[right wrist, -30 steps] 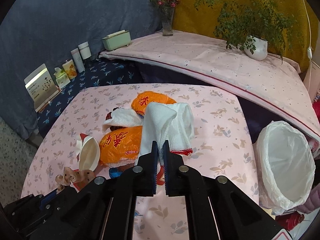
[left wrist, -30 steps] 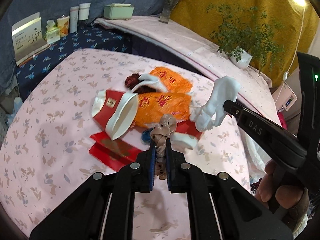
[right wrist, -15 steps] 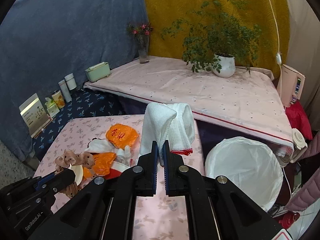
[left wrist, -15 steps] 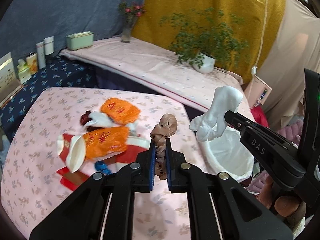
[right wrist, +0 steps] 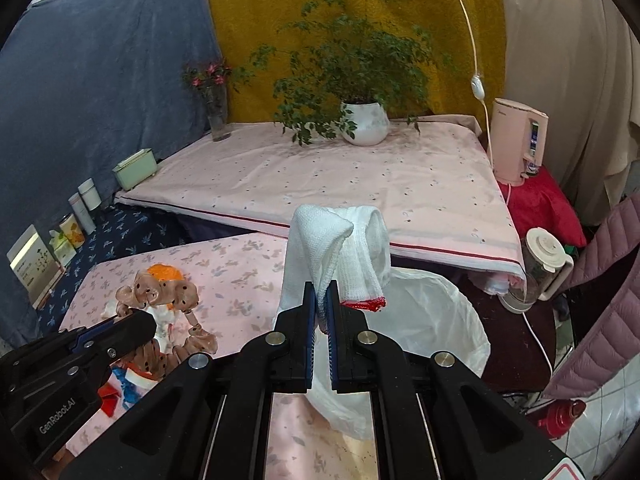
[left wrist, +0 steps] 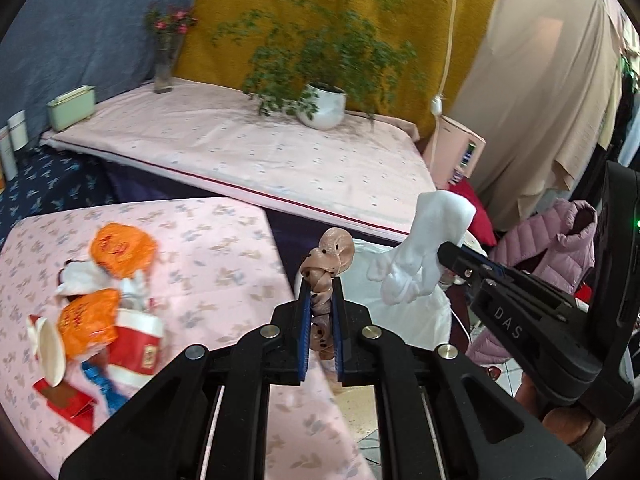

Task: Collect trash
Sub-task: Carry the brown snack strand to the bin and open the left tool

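Observation:
My left gripper point(left wrist: 321, 292) is shut on a twisted brown spotted cloth point(left wrist: 327, 258), held above the pink table's right edge; the cloth also shows in the right wrist view point(right wrist: 160, 294). My right gripper point(right wrist: 320, 300) is shut on a white glove with a red cuff point(right wrist: 340, 252), held over the white-lined trash bin point(right wrist: 432, 320). The glove also shows in the left wrist view point(left wrist: 424, 256), with the bin point(left wrist: 404, 320) behind it. More trash lies on the table at left: orange bags point(left wrist: 120, 250), a red paper cup point(left wrist: 138, 344), a white lid point(left wrist: 50, 346).
A long pink-covered bench point(right wrist: 340, 184) stands behind, bearing a potted plant point(right wrist: 364, 120), a flower vase point(right wrist: 216, 116) and a green box point(right wrist: 134, 168). A kettle point(right wrist: 536, 276), a pink appliance point(right wrist: 516, 140) and a pink jacket point(left wrist: 560, 248) are at right.
Both grippers have swung right and away from the trash pile, carrying the brown cloth and the white glove toward and over the white bin.

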The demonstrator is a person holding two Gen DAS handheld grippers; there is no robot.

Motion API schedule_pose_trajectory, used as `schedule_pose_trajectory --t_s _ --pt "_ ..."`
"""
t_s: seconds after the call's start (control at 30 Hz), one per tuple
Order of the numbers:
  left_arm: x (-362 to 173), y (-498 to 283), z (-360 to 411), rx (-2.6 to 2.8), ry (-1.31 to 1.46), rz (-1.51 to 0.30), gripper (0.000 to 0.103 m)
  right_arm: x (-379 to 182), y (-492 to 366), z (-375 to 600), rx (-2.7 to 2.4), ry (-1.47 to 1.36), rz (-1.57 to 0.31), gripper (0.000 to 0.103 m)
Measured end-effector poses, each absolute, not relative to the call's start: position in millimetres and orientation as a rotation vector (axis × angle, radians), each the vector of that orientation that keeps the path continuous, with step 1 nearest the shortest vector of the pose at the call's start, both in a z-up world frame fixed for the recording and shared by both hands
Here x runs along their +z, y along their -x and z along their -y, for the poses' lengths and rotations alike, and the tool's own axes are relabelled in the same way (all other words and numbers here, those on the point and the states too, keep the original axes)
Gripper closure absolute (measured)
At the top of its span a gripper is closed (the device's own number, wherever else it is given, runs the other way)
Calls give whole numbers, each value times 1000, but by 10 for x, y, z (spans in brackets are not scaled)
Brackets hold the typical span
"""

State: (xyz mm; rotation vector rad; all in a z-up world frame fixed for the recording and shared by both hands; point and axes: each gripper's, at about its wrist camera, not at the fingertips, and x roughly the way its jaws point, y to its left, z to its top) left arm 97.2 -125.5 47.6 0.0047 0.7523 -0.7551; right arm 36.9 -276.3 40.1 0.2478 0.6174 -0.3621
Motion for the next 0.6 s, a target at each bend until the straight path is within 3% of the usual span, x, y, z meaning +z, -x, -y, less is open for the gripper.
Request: schedule_pose_trajectory --t_s 0.53,0.57,0.6 --pt "26 -1023 2360 -864 -105 -850 93 -170 -264 3584 -445 -364 -701 97" --pt "17 -1029 2379 -864 -104 -850 89 -188 -272 3593 -443 -365 -704 96" --pt "5 -1036 2392 -865 -101 -852 78 -197 -284 3604 -438 -366 -705 95"
